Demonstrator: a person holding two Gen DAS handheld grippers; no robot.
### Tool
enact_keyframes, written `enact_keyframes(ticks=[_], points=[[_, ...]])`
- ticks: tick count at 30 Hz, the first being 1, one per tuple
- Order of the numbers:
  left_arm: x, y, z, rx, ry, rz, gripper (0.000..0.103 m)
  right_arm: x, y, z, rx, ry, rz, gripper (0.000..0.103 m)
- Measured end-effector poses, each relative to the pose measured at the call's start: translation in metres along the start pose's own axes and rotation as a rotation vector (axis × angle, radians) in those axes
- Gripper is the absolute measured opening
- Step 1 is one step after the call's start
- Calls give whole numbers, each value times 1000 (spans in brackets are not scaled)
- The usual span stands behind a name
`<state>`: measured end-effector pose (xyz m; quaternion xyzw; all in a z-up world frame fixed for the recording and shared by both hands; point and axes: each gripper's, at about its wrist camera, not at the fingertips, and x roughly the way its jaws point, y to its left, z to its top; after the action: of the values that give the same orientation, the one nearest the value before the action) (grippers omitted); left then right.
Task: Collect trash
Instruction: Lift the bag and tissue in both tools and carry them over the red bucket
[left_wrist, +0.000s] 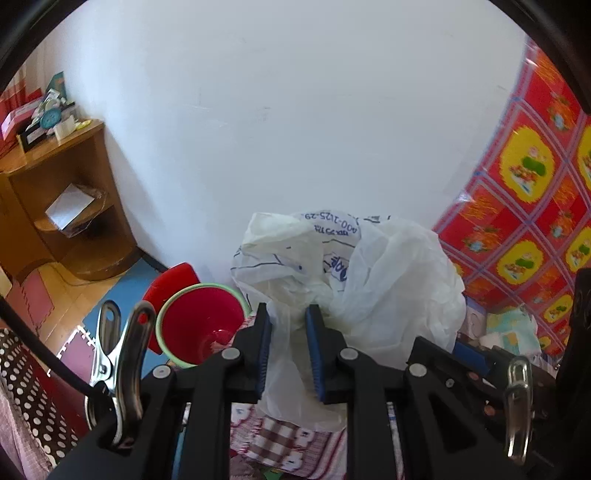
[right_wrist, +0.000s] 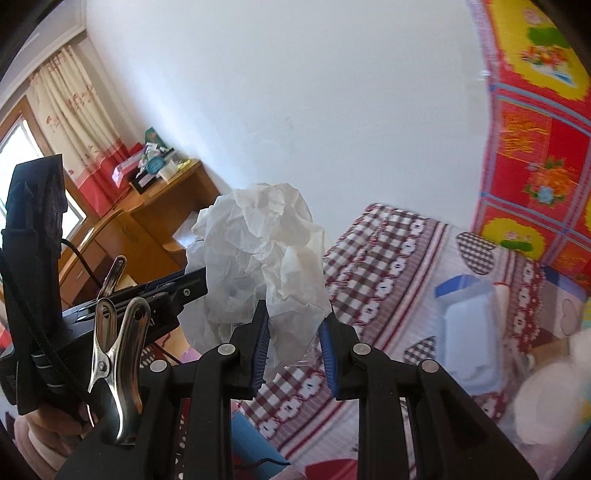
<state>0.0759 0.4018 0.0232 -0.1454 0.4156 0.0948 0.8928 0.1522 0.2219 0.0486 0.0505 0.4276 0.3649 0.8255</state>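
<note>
A crumpled white plastic bag with blue print hangs in front of the white wall. My left gripper is shut on a fold of its lower left part. In the right wrist view the same white bag bulges above my right gripper, which is shut on its lower edge. The left gripper reaches into the bag from the left there, held by a hand. A red bin with a pale green rim stands low and left of the bag, a red lid behind it.
A wooden corner shelf stands at the left wall, with clutter on top. A bed with a checked sheet lies below, bearing a blue-lidded plastic box. A red and yellow patterned cloth hangs on the right. Foam mats cover the floor.
</note>
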Motion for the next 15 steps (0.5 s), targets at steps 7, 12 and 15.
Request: enact_keyframes(ticks=[7,12,15], points=[[12,43,2,-49,27,28,20,34,23,6,-30,51,19,26],[19,67,2,-77,46,44,20,57,38,9,-47,89,26,26],[24,79,2,-91,56,55,20,70,46,11,-57,107,31,26]])
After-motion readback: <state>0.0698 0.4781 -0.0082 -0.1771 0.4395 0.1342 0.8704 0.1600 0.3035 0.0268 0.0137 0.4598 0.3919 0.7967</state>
